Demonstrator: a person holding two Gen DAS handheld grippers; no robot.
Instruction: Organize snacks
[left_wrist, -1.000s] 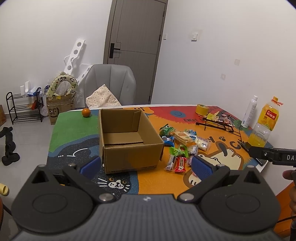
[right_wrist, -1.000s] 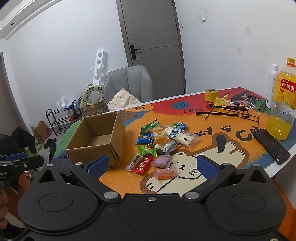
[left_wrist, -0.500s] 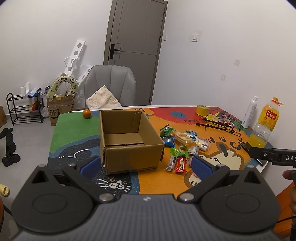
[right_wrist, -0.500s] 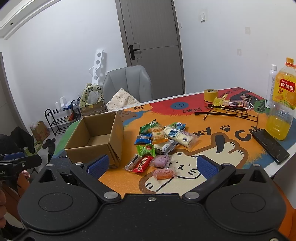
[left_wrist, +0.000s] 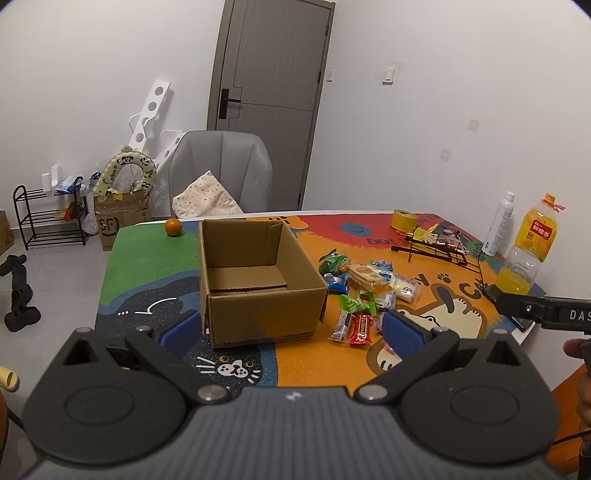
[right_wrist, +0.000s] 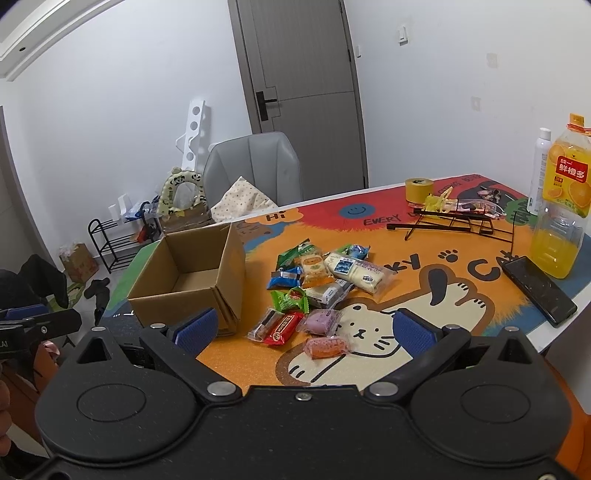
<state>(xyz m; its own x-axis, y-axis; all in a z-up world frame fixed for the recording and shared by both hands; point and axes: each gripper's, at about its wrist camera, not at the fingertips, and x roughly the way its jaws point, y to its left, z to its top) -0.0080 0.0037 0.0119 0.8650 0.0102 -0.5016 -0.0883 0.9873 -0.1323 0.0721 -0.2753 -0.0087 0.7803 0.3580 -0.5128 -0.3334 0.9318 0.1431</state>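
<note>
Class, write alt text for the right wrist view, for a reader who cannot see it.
An open right gripper hovers over a colourful cat-print table mat, facing a loose pile of wrapped snacks. An empty cardboard box stands left of the pile; an orange juice bottle and a black phone sit at the right edge.

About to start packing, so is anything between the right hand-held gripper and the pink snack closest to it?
Nothing visible. The right hand-held gripper is open, and only bare mat lies before the pink snack. The cardboard box stands off to the left.
</note>
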